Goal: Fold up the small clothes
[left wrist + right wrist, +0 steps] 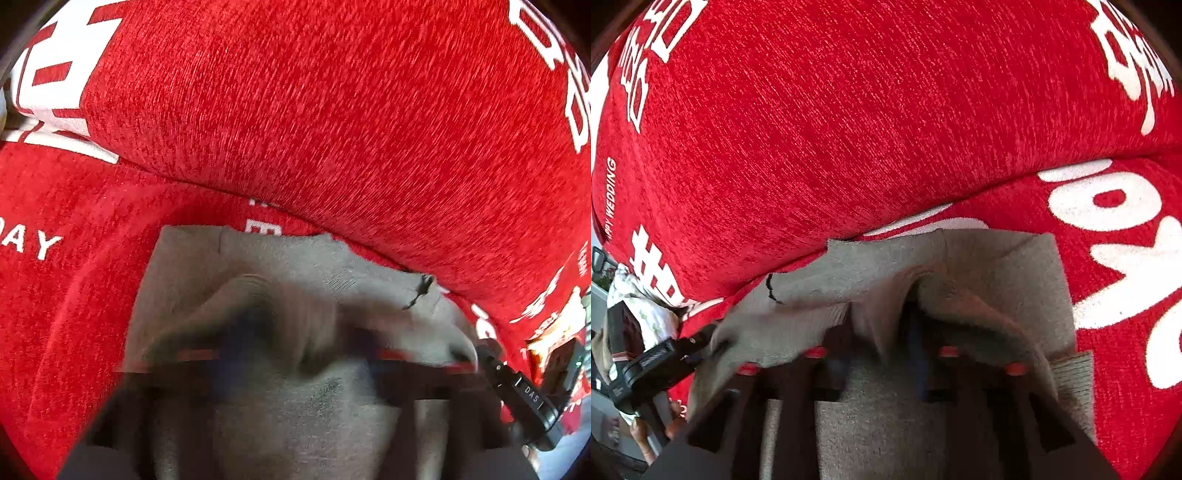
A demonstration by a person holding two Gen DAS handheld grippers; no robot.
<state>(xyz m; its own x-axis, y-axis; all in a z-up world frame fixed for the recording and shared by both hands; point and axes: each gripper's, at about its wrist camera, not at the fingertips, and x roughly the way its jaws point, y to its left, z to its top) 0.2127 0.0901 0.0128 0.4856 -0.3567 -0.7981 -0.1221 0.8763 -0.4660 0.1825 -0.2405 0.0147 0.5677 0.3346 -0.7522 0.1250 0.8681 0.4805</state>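
Observation:
A small grey knit garment (280, 266) lies on a red cover with white lettering (74, 295); it also shows in the right wrist view (990, 266). My left gripper (291, 343) is shut on a raised fold of the grey garment; the view is blurred. My right gripper (882, 332) is shut on another bunched fold of the same garment. The other gripper shows at the edge of each view, the right one (517, 387) and the left one (665, 358), both at the garment's edge.
A big red cushion with white characters (332, 110) rises just behind the garment and fills the upper half of both views (831, 129). A floral cloth (646, 306) and a dark box lie at the far left.

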